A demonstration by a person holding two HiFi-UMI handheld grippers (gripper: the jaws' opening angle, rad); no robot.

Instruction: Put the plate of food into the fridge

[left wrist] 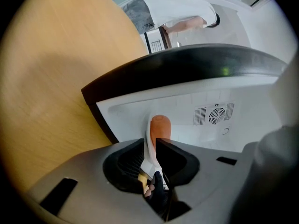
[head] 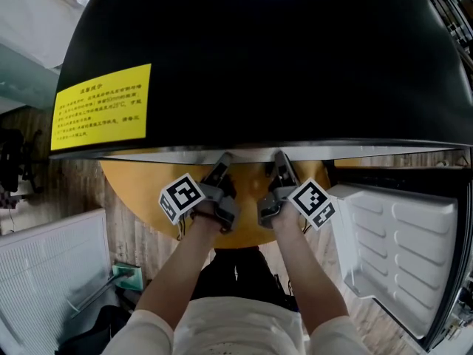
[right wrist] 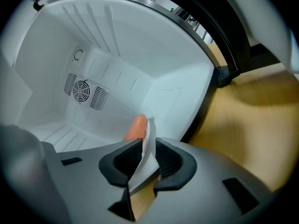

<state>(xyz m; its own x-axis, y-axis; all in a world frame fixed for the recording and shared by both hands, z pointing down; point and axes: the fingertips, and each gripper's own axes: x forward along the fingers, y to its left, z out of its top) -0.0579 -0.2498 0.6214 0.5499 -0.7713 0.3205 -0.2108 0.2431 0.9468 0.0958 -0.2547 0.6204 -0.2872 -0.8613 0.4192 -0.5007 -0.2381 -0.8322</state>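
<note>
Both grippers hold one white plate by its rim, edge-on in each gripper view. In the left gripper view the left gripper (left wrist: pixel 150 149) is shut on the plate (left wrist: pixel 149 141), with an orange sausage (left wrist: pixel 160 126) beyond the jaws. The right gripper (right wrist: pixel 148 154) is shut on the plate (right wrist: pixel 149 146), the sausage (right wrist: pixel 135 128) just ahead. The plate is at the mouth of the white fridge interior (right wrist: pixel 117 78). In the head view the left gripper (head: pixel 220 170) and right gripper (head: pixel 281 167) reach under the black fridge top (head: pixel 281 58), which hides the plate.
The fridge stands on a round wooden table (head: pixel 137 191). Its door (head: pixel 399 250) hangs open at the right. A yellow label (head: pixel 101 108) is on the fridge top. A white slatted panel (head: pixel 52 272) stands at lower left. A person in white (left wrist: pixel 182 13) is behind the fridge.
</note>
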